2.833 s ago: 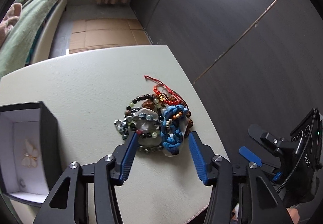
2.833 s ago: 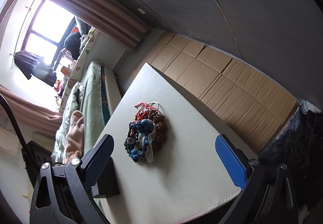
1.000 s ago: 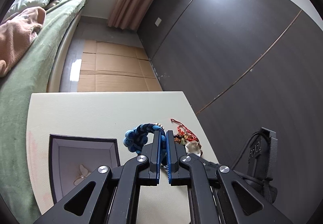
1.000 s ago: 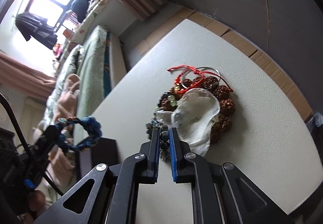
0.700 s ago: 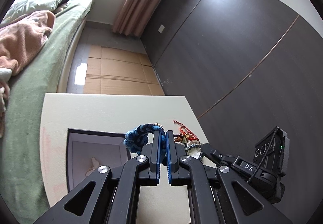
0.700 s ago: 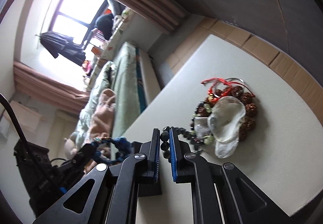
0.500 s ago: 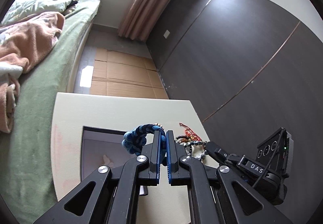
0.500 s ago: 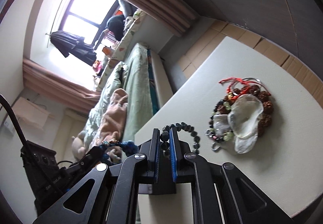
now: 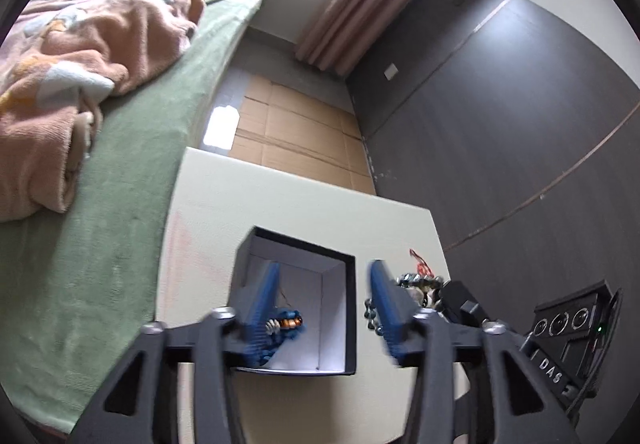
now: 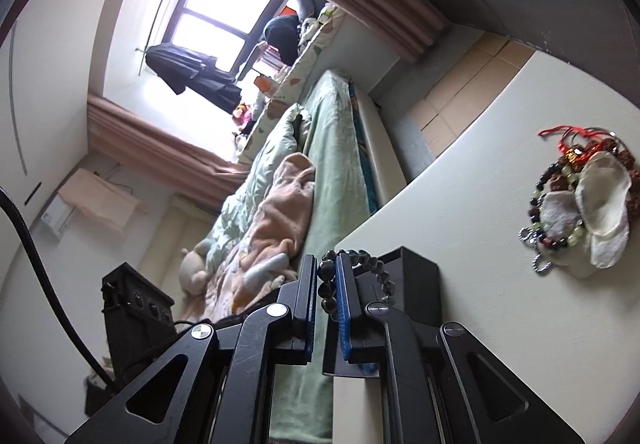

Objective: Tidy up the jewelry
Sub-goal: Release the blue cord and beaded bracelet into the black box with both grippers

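Note:
My left gripper (image 9: 325, 268) hangs over the black box (image 9: 350, 304) with the white lining, and its jaws are opening. The blue braided bracelet (image 9: 285, 325) sits low inside the box beside the left pad, free of both pads. My right gripper (image 10: 326, 264) is shut on a dark bead bracelet (image 10: 372, 264), held just in front of the box (image 10: 416, 276). In the left wrist view that dark bead bracelet (image 9: 370, 316) hangs right of the box. The remaining jewelry pile (image 10: 580, 204), with a white shell and red cord, lies on the table (image 10: 500, 304).
The pale table (image 9: 280, 204) ends close to the green bed (image 9: 100, 224) with a pink blanket. Cardboard sheets (image 9: 296, 132) cover the floor beyond it. A dark panelled wall (image 9: 500, 124) runs along the right. The left gripper's body (image 10: 136, 304) shows at lower left.
My left gripper moved over the box and opened, and the blue bracelet dropped into it. My right gripper lifted the dark bead bracelet off the pile and carried it toward the box.

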Motion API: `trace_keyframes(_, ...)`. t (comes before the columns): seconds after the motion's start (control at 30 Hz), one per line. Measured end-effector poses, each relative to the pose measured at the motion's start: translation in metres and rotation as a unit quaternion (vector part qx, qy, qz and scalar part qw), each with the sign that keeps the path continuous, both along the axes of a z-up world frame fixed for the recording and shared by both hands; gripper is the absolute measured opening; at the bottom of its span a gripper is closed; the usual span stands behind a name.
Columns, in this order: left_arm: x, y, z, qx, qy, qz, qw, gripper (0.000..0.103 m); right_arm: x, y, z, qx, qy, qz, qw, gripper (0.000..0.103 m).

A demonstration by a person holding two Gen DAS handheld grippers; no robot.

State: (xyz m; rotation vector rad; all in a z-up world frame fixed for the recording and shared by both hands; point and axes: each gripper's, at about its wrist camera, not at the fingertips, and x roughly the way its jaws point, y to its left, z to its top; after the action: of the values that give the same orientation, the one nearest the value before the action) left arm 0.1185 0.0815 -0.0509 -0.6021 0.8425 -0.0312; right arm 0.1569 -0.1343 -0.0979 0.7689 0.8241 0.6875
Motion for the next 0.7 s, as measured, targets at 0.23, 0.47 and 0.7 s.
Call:
trace_keyframes(0.23, -0.010, 0.015, 0.009, 0.010, -0.016, 0.027, 0.9995, 0.070, 0.002, 0.025, -0.004, -0.020, 0.003, 0.020, 1.000, 0.011)
trace_keyframes(0.47, -0.012, 0.014, 0.006, 0.012, -0.012, 0.026, 0.9995, 0.070, 0.003, 0.025, -0.008, -0.056, 0.022, 0.012, 0.998, 0.061)
trace_keyframes(0.7, -0.011, -0.006, 0.008, 0.018, -0.017, 0.003, 0.9997, 0.071, 0.001, -0.005, -0.009, -0.084, 0.029, -0.008, 0.996, 0.061)
